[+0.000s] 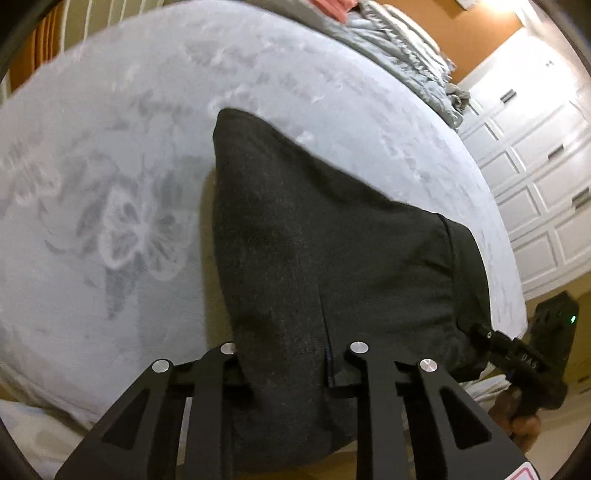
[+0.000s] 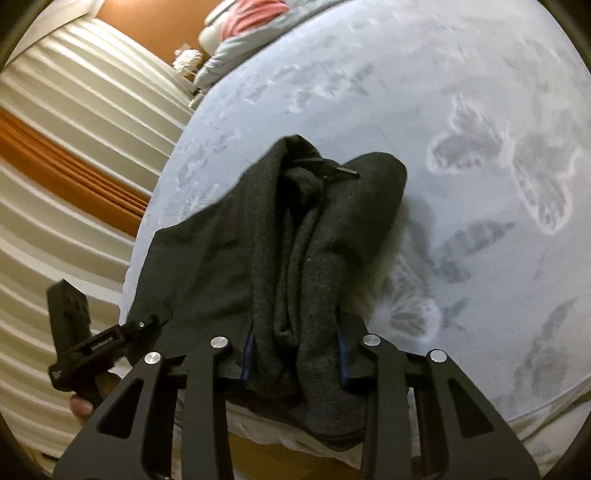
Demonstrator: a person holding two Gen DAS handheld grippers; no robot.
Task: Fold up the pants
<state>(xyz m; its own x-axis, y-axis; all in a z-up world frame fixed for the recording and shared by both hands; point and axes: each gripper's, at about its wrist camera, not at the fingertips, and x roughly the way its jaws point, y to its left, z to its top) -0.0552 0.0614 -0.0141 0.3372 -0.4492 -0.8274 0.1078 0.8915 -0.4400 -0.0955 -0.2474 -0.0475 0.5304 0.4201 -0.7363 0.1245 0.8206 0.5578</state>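
Observation:
The dark grey pants (image 1: 325, 258) hang lifted above a pale blue bed cover with a butterfly pattern (image 1: 110, 166). My left gripper (image 1: 291, 365) is shut on one side of the pants; cloth fills the gap between its fingers. My right gripper (image 2: 295, 354) is shut on a bunched fold of the pants (image 2: 303, 240), with a drawstring tip (image 2: 343, 170) showing at the top. In the left wrist view the right gripper (image 1: 484, 334) pinches the waistband at the right. In the right wrist view the left gripper (image 2: 155, 319) pinches the pants' lower left corner.
A rumpled grey blanket (image 1: 406, 48) and pink cloth (image 2: 251, 14) lie at the far end of the bed. White panelled cabinet doors (image 1: 535, 166) stand to the right. Cream and orange curtains (image 2: 74, 147) hang on the other side.

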